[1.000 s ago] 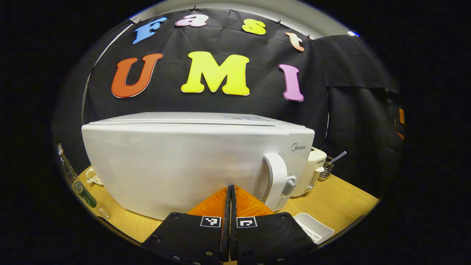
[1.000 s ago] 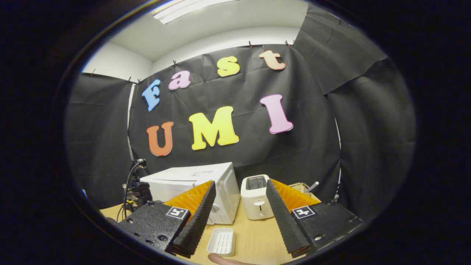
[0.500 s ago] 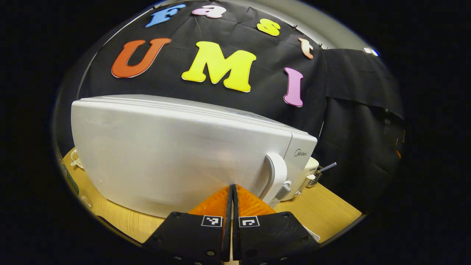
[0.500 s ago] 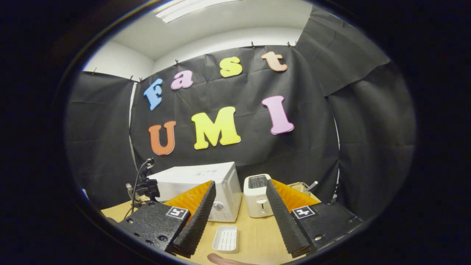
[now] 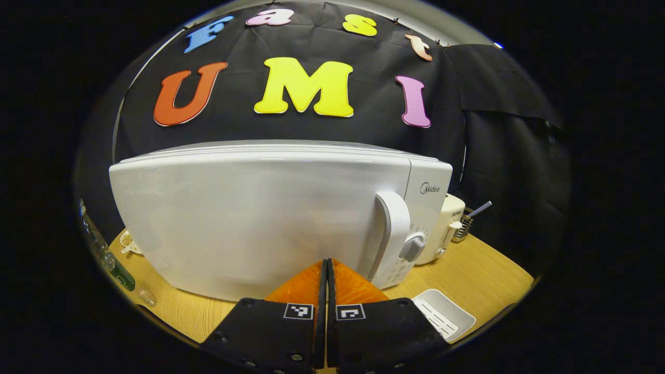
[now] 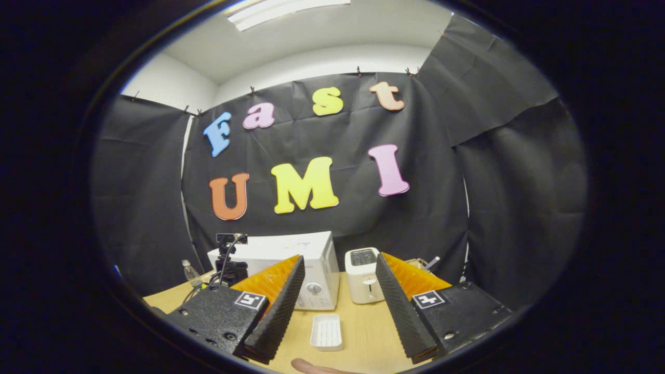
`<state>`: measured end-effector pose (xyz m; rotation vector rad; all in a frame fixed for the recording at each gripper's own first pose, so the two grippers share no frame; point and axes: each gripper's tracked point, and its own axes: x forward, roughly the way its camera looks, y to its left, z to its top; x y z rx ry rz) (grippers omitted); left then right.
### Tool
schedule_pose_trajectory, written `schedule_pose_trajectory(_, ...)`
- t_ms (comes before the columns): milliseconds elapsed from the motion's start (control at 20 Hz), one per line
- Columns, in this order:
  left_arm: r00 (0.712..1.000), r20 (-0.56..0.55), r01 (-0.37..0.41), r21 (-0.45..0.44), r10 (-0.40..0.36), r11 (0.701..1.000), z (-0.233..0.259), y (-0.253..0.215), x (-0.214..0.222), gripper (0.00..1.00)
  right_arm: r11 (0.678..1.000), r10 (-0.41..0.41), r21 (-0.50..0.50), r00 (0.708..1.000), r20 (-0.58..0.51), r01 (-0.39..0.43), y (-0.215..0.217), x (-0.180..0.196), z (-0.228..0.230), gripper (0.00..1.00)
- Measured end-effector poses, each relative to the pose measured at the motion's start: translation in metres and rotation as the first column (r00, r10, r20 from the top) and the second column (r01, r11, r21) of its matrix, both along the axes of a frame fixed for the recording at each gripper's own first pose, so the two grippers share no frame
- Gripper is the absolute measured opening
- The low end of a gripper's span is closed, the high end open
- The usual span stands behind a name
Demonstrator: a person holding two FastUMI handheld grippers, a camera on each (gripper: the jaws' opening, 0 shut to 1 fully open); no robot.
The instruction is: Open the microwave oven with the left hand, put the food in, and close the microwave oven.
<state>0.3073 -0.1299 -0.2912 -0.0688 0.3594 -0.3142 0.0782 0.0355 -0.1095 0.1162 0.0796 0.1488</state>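
Observation:
The white microwave (image 5: 260, 218) stands right in front of my left gripper (image 5: 326, 263), its door closed. The door's upright handle (image 5: 393, 231) is just up and right of the fingertips, apart from them, with a round knob (image 5: 413, 248) beside it. The left gripper is shut with nothing between its fingers. In the right gripper view the microwave (image 6: 311, 254) sits farther off, and the left gripper's dark rig with cables (image 6: 228, 262) stands before its left side. My right gripper (image 6: 339, 258) is open and holds nothing. A pale rounded thing (image 6: 317, 368) shows at the bottom edge; I cannot tell what it is.
A white toaster (image 6: 364, 275) stands right of the microwave, a wire rack (image 5: 465, 228) behind it. A white ridged tray (image 6: 327, 331) lies on the wooden table (image 5: 483, 275) in front. Bottles (image 5: 118, 272) and a small dish (image 5: 129, 242) sit left of the microwave.
The left gripper has swung back level in front of the microwave door, staying shut. In the right gripper view its rig has moved right, toward the microwave. The right gripper has stayed open.

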Motion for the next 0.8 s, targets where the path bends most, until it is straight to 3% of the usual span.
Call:
schedule_pose_trajectory(50, 1.000, 0.009, -0.004, -0.014, 0.004, 1.000, 0.010, 0.004, -0.012, 0.14, 1.000, -0.008, -0.006, 1.000, -0.005, 0.008, 0.000, -0.003, 0.000, 0.88)
schedule_pose_trajectory(150, 0.999, 0.043, 0.002, -0.056, 0.000, 0.998, 0.035, 0.008, -0.035, 0.64, 1.000, -0.013, -0.017, 1.000, -0.011, 0.013, 0.000, -0.009, 0.001, 0.88)
schedule_pose_trajectory(200, 0.998, 0.050, -0.020, -0.063, 0.023, 0.998, 0.046, 0.016, -0.049, 0.96, 1.000, -0.012, -0.023, 1.000, -0.012, 0.012, 0.002, -0.014, 0.003, 0.88)
schedule_pose_trajectory(350, 0.990, 0.110, -0.081, -0.035, 0.085, 0.996, 0.081, 0.041, -0.079, 0.93, 1.000, -0.010, -0.023, 1.000, 0.006, 0.010, 0.003, -0.024, 0.010, 0.88)
schedule_pose_trajectory(800, 0.970, 0.208, -0.122, -0.047, 0.129, 0.991, 0.169, 0.082, -0.191, 0.93, 0.998, -0.044, -0.032, 0.997, 0.064, 0.047, -0.016, -0.055, 0.035, 0.88)
